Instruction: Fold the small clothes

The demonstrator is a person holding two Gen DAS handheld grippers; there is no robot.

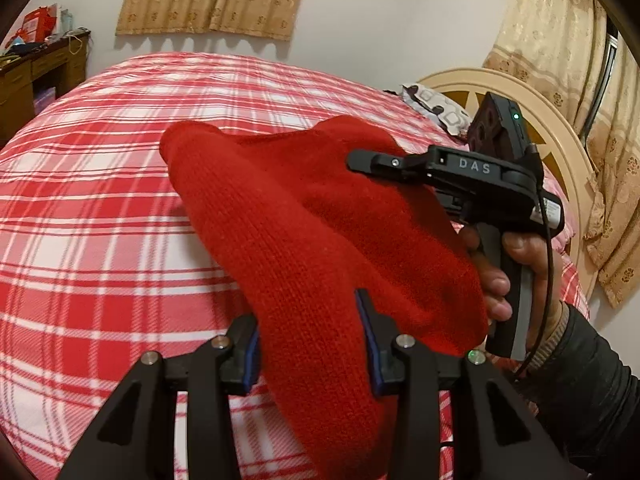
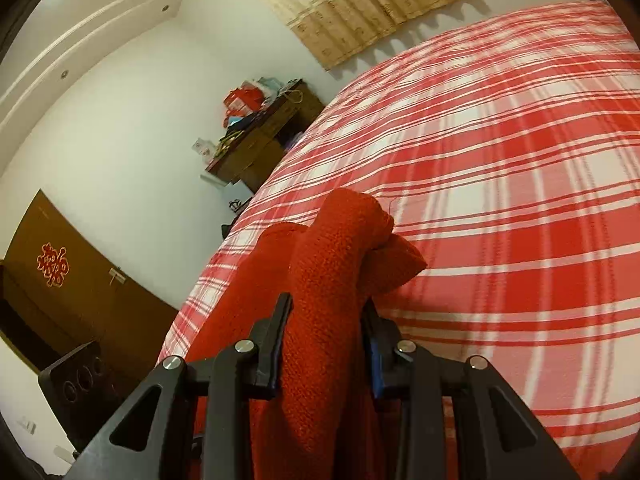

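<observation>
Both grippers had hold of the red knit garment [image 1: 320, 240] and it hung in the air above the bed's red-and-white plaid sheet [image 1: 100, 200], not resting on it. The left gripper [image 1: 312, 344] was clamped on one bunch of the knit, fabric wedged between its blue-padded fingers [image 1: 370, 344]. Same deal on the right gripper [image 2: 326, 332]: its jaws were pinched narrow around a thick roll of the wool, with a loose end flopping past the tips. In the left view the right gripper's body read "DAS" in grey letters, green light on, the person's right hand [image 1: 508, 264] wrapped round the handle. A brown door [image 2: 80, 280] carried a red Chinese character decoration [image 2: 53, 265], too stylised for me to read properly. Cluttered wooden desk [image 2: 264, 140] by the wall.
</observation>
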